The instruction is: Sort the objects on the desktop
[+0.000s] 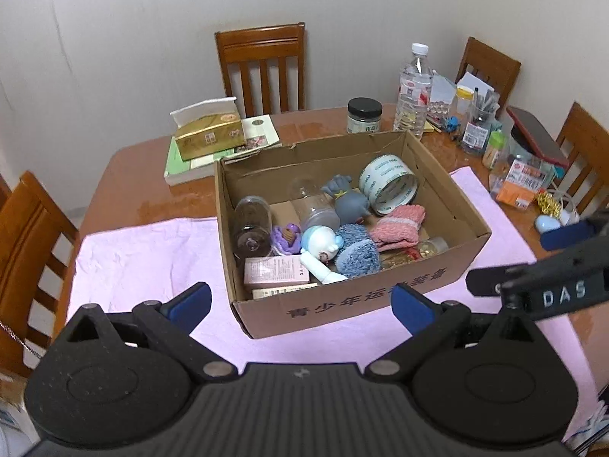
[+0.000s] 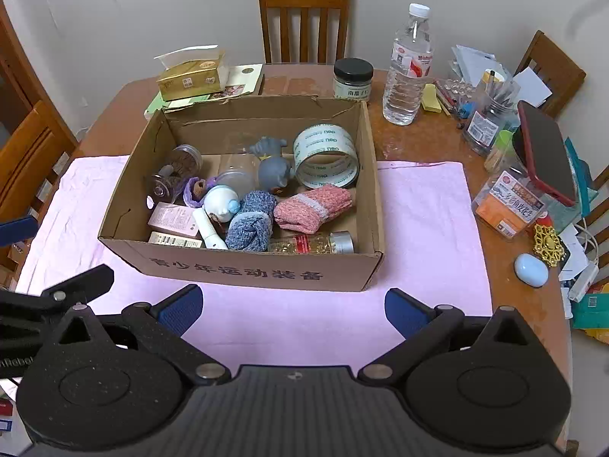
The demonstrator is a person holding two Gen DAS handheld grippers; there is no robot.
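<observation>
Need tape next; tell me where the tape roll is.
The tape roll stands in the cardboard box, at its far right corner, beside the grey toy, behind the pink sock.

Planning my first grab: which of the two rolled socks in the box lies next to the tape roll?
The pink sock, just below the tape roll; the blue sock sits farther left.

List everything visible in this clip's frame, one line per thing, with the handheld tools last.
box: 1, brown cardboard, on the pink cloth, open top
cloth: 1, pink, spread on the table
tape roll: 1, white, in the box, far right
socks: 2 bundles, pink and blue, in the box
figurine: 1, grey, in the box middle
pill bottle: 1, clear with a silver cap, lying along the box's near wall
water bottle: 1, clear, behind the box
jar: 1, black lid, behind the box
tissue box: 1, gold, far left
chairs: 4, wooden, around the table
left tool: 1, black with blue pads, open
right tool: 1, the same, open
</observation>
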